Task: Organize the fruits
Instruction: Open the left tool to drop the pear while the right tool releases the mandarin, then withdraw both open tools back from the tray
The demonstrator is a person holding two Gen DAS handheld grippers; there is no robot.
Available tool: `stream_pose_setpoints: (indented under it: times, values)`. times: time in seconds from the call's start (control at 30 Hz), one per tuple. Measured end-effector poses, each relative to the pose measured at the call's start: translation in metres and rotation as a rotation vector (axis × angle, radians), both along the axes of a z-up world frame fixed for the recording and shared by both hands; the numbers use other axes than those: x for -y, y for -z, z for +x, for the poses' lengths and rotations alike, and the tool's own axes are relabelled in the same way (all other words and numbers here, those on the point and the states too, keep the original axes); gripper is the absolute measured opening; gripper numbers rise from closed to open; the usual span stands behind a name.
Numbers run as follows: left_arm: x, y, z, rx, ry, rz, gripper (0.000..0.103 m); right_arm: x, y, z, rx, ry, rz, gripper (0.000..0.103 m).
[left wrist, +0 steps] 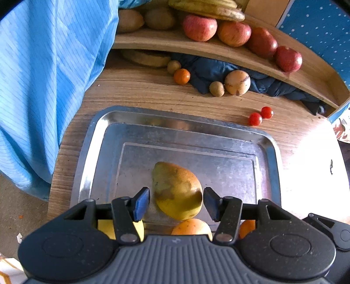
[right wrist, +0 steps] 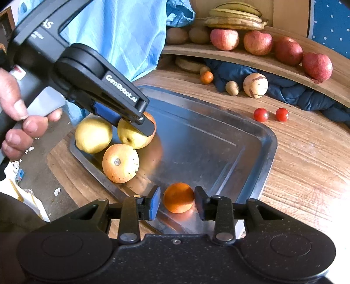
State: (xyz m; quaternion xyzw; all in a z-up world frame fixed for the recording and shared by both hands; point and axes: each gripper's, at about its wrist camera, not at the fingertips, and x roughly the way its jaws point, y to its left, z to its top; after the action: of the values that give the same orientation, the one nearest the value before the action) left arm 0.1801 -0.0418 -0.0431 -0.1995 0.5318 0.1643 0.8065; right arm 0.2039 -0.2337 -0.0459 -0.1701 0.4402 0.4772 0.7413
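A steel tray (left wrist: 91, 153) lies on the wooden table. A yellow-green pear (left wrist: 177, 187) rests on it between the blue pads of my left gripper (left wrist: 176, 202), which is open with slim gaps at the pads. In the right wrist view one left finger (right wrist: 140, 123) lies over that pear (right wrist: 131, 137). My right gripper (right wrist: 177, 200) is open around a small orange (right wrist: 179, 197) sitting by the tray's (right wrist: 269, 139) near rim. A yellow fruit (right wrist: 93, 135) and a pale orange fruit (right wrist: 120, 162) sit beside the pear.
A curved wooden shelf (right wrist: 251, 58) at the back holds red apples (right wrist: 258, 42), bananas (right wrist: 236, 19) and kiwis. On the table lie two cherry tomatoes (right wrist: 261, 114), a pale round fruit (right wrist: 255, 85), a kiwi, a tangerine (right wrist: 206, 77) and dark blue cloth. A person's blue garment (left wrist: 50, 76) hangs left.
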Motion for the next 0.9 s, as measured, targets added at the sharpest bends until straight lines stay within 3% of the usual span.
stream_pose_setpoints:
  times: [0.47,0.6,0.9]
  values:
    - [-0.018,-0.034,-0.053,0.1,0.082,-0.02,0.088,-0.008,-0.028,-0.029,0.055,0.11,0.02,0.071]
    - [-0.024,-0.037,-0.068,0.091,0.114,-0.016,0.097,-0.012,-0.033,-0.042,0.067,0.142,0.018,0.08]
    - [-0.03,-0.022,-0.1,0.004,0.21,-0.016,0.102,-0.02,-0.037,-0.074,0.079,0.217,0.005,0.096]
